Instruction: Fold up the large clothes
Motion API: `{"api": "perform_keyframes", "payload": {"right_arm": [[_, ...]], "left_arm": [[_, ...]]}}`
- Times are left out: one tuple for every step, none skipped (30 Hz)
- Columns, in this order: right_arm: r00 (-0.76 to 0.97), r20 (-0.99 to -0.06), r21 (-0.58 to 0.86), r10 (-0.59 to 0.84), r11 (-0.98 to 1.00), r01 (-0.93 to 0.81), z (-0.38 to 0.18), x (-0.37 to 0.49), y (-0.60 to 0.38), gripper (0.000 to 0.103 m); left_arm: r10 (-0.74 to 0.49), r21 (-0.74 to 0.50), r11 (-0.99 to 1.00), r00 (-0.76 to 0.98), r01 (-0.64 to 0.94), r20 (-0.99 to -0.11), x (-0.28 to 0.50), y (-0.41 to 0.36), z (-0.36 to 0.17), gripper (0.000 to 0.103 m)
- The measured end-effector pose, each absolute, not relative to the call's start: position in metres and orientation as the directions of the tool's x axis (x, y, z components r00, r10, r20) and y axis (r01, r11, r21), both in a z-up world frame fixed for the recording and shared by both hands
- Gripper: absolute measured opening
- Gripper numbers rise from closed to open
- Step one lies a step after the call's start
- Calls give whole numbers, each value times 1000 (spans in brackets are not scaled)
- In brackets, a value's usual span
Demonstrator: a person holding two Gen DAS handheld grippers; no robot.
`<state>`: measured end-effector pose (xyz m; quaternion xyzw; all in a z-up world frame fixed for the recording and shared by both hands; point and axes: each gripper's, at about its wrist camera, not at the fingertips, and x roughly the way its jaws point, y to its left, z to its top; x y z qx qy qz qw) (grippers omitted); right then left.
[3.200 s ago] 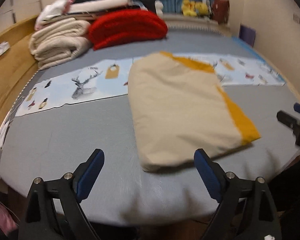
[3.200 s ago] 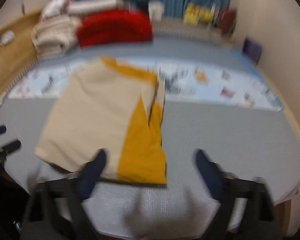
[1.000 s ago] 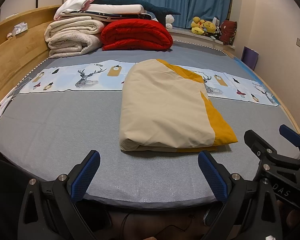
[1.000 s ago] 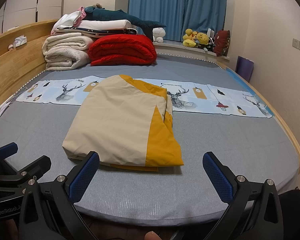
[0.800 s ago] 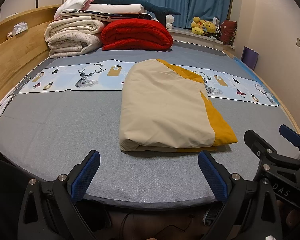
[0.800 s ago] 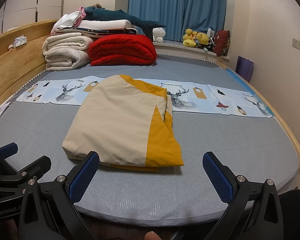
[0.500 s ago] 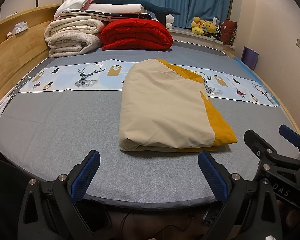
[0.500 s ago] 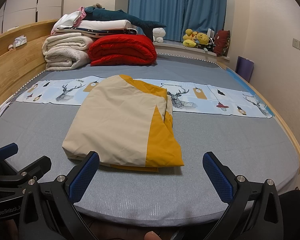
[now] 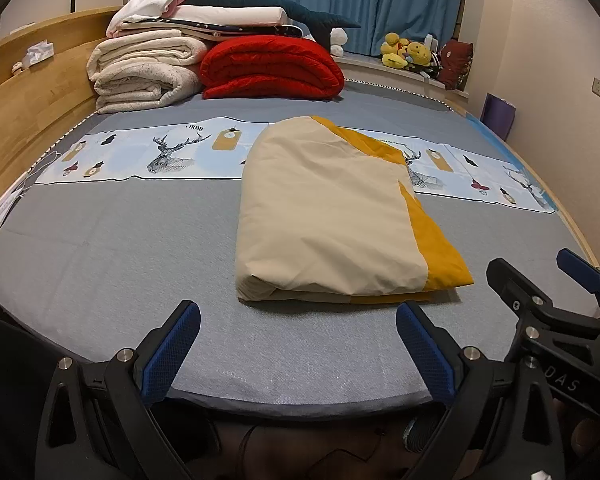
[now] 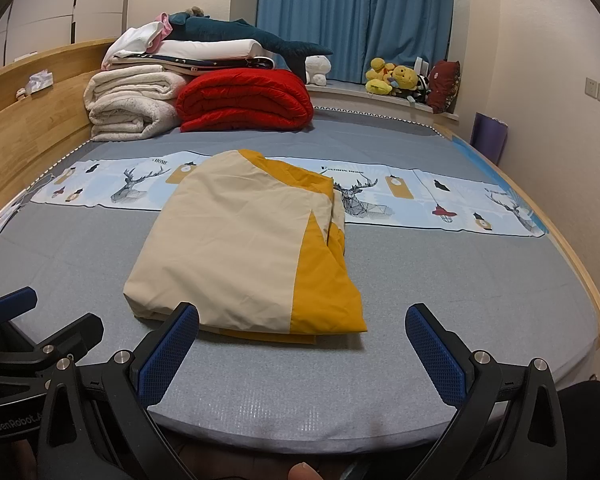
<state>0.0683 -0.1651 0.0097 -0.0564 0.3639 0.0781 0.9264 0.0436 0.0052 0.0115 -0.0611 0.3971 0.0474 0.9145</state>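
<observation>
Left wrist view shows the folded cream-and-yellow garment (image 9: 331, 216) lying flat on the grey bed (image 9: 100, 248), beyond the left gripper (image 9: 298, 334), whose jaws are spread and empty. Only the right wrist view reveals the garment's layered yellow right edge; the right gripper (image 10: 301, 336) is likewise spread wide, holding nothing.

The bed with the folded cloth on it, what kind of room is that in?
Most likely a bedroom. The cream and yellow cloth lies folded on a wide grey bed, rolled blankets are stacked by the wooden headboard, and stuffed toys sit under blue curtains.
</observation>
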Motion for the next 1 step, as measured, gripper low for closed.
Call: {"api": "perform_keyframes", "payload": {"right_arm": [[723, -683, -48, 103, 981, -186, 9, 69, -165, 103]], "left_arm": [[38, -74, 988, 680, -136, -732, 44, 3, 11, 97]]}}
